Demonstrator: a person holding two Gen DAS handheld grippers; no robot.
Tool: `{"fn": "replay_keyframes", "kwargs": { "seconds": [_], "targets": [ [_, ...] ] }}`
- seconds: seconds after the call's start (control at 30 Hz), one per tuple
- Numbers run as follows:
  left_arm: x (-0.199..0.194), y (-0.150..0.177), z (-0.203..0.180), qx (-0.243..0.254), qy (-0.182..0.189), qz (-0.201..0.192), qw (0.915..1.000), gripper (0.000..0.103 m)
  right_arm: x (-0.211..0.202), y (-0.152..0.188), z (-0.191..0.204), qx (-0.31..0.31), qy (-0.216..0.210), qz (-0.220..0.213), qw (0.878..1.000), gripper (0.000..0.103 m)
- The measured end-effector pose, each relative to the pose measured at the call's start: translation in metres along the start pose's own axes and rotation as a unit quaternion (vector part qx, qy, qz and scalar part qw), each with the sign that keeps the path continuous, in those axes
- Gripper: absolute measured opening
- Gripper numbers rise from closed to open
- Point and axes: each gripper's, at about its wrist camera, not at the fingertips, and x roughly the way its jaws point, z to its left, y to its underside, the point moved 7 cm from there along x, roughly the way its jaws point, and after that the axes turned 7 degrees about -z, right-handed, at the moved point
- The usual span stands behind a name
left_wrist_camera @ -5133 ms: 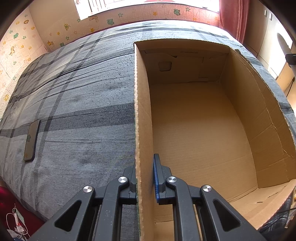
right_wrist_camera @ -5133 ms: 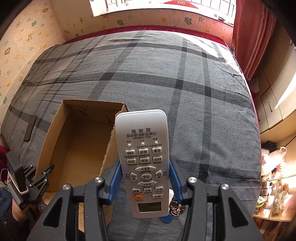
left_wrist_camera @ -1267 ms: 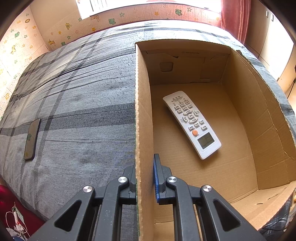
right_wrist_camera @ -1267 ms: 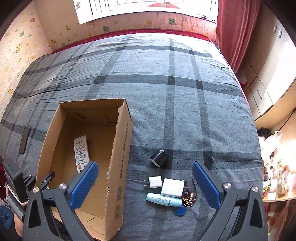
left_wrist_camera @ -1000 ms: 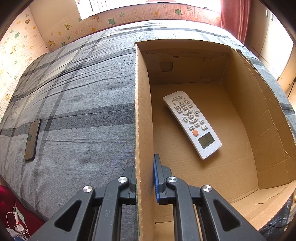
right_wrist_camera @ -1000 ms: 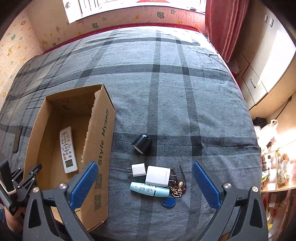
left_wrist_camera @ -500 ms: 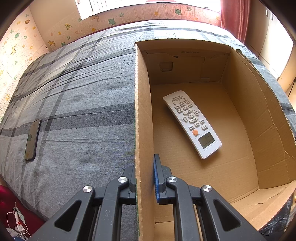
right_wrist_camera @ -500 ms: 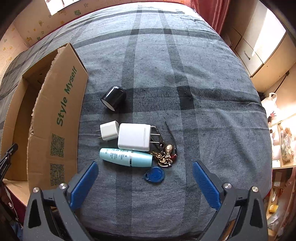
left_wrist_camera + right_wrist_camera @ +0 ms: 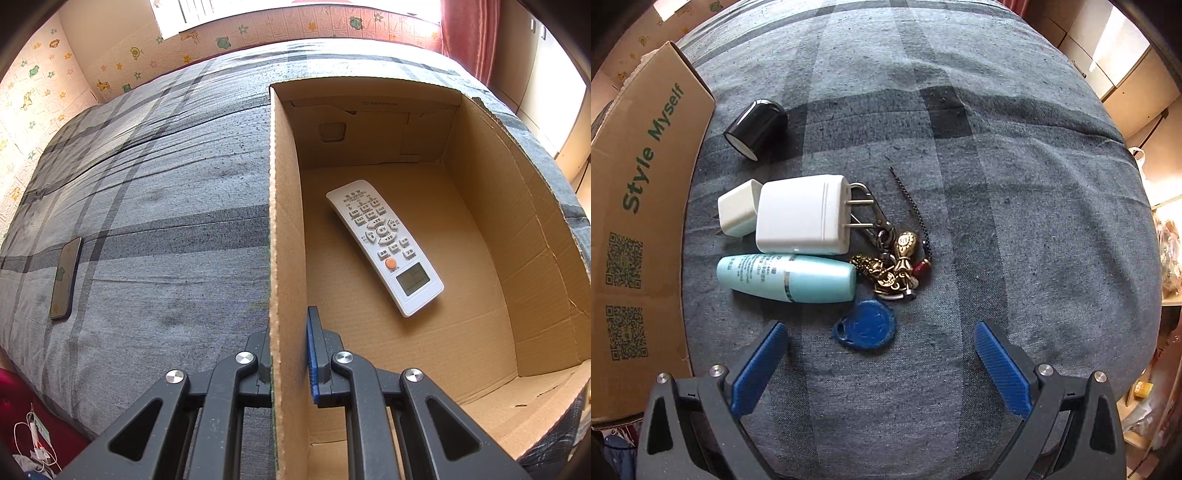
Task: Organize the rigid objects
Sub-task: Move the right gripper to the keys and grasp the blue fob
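Jaws spread wide over pale-teal tube [image 9: 786, 278], large white charger [image 9: 801, 218].

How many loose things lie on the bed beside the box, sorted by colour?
White: 2, small plug, large plug
Black: 1, cap
Turquoise: 1, tube
Mixed brass and blue: 1, key bunch
Total: 5

Your left wrist camera sits low on the near end of the cardboard box [image 9: 286, 221], looking steeply down along its side wall — bed [image 9: 166, 206] on the left, box interior with the remote control [image 9: 384, 245] on the right. Your right wrist camera faces almost straight down at the bed, close above the white charger [image 9: 801, 218], teal tube [image 9: 786, 278] and blue key fob [image 9: 866, 326]. Both views share the box and the grey plaid bedding.
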Motion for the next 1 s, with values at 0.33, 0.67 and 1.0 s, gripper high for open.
{"fn": "replay_keyframes", "kwargs": {
  "seconds": [0.33, 0.67, 1.0],
  "targets": [
    [0.000, 0.001, -0.001, 0.001, -0.003, 0.000, 1.0000, 0.012, 0.003, -0.001, -0.002, -0.005, -0.003, 0.000, 1.000, 0.100],
    [0.000, 0.002, -0.003, 0.001, -0.003, 0.000, 1.0000, 0.013, -0.010, 0.003, 0.003, 0.000, -0.023, -0.008, 1.000, 0.035],
    [-0.001, 0.002, -0.002, 0.000, -0.003, -0.001, 1.0000, 0.013, -0.029, -0.001, 0.015, -0.018, -0.021, -0.018, 0.999, 0.035]
  ]
}}
